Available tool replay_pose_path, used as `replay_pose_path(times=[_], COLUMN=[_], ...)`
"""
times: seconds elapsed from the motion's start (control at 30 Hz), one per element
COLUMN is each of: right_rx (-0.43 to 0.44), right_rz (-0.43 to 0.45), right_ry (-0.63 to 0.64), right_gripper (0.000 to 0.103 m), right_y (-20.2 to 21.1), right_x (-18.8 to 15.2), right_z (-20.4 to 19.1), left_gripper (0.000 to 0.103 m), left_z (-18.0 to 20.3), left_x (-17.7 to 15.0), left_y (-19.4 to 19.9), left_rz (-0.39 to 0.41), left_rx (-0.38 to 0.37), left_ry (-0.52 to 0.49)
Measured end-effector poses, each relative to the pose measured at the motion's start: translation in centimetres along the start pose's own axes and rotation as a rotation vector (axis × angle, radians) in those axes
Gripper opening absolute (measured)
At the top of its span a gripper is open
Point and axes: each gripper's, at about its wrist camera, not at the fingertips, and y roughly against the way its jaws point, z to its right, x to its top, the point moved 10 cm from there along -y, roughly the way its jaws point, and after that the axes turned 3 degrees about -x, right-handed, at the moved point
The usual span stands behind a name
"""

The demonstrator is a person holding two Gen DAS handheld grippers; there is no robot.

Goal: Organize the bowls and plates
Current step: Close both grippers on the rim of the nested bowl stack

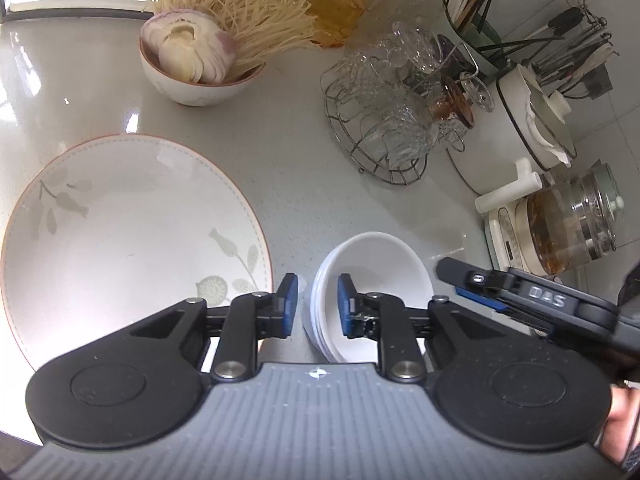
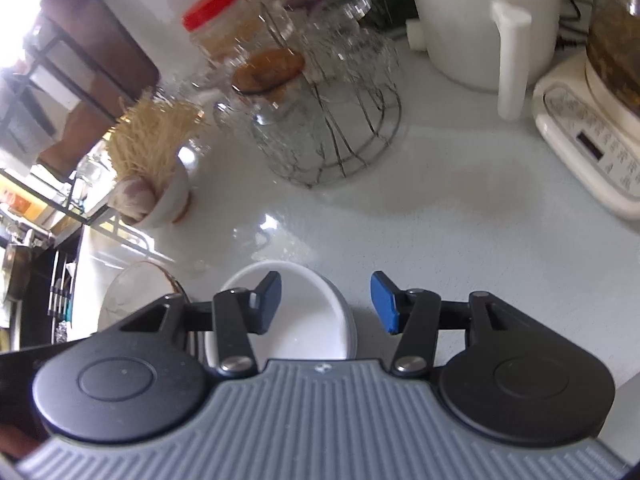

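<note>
**Now: both tools loosened around stacked bowls**

Left tool [image 1: 314, 304] straddles the white bowl stack's [image 1: 380, 264] near rim, pads spread, not pressing. Right tool [image 2: 326, 300] gapes wider astride the opposite rim. Patterned plate [image 1: 120, 232] sits just left on the bench [image 1: 288, 120].

a home kitchen: grey countertop [image 1: 280, 152], wire rack of glasses [image 1: 384, 120], utensil holder [image 1: 476, 12], electric kettle [image 1: 568, 224]

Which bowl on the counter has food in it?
The patterned bowl at the back, holding sliced onion and noodles. The stacked white bowls by the left hand-held gripper are empty.
</note>
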Motion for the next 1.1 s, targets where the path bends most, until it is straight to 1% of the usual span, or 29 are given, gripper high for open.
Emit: replay_pose_path(times=[0.2, 0.27, 0.3, 0.4, 0.5, 0.57, 0.6, 0.67, 0.7, 0.83, 0.97, 1.1], right_rx=[0.012, 0.022, 0.030, 0.045, 0.044, 0.038, 0.040, 0.030, 0.024, 0.050, 0.045, 0.038], right_rz=[-0.076, -0.098, -0.111, -0.145, -0.160, -0.181, -0.183, -0.164, -0.158, -0.170, -0.168, -0.155], right_ry=[-0.063, -0.075, -0.081, -0.100, -0.094, -0.109, -0.118, -0.112, -0.105, -0.127, -0.126, -0.145], right_gripper=[0.052, 0.052, 0.051, 0.044, 0.039, 0.032, 0.025, 0.026, 0.023, 0.018, 0.017, 0.016], right_y=[-2.2, -2.8, -3.1, -4.0, -4.5, -5.2, -5.2, -4.9, -4.9, -4.9, -4.6, -4.1], right_x=[-1.9, -2.4, -2.6, -3.3, -3.7, -3.9, -3.8, -3.6, -3.5, -3.6, -3.7, -3.6], right_z=[0.8, 0.9, 1.0, 1.1, 1.1, 1.3, 1.5, 1.8, 1.9, 2.3, 2.7, 3.4], left_gripper=[0.034, 0.040, 0.040, 0.040, 0.044, 0.044, 0.044, 0.045, 0.045, 0.045, 0.045, 0.045], left_z=[0.1, 0.2, 0.2, 0.3, 0.3, 0.3, 0.3, 0.5, 0.5, 0.9, 1.2, 1.6], left_x=[-0.9, -0.9, -0.9, -0.8, -0.6, -0.5, -0.5, -0.4, -0.3, 0.0, 0.3, 0.1], left_y=[-0.6, -0.8, -1.0, -1.2, -1.2, -1.4, -1.5, -1.8, -1.9, -2.4, -3.0, -3.7], left_rz=[-0.032, -0.042, -0.047, -0.051, -0.047, -0.050, -0.055, -0.057, -0.059, -0.063, -0.070, -0.095], left_rx=[0.007, 0.009, 0.014, 0.017, 0.024, 0.023, 0.022, 0.027, 0.026, 0.009, 0.007, 0.013], left_ry=[-0.036, -0.044, -0.046, -0.058, -0.065, -0.062, -0.061, -0.069, -0.071, -0.072, -0.089, -0.113])
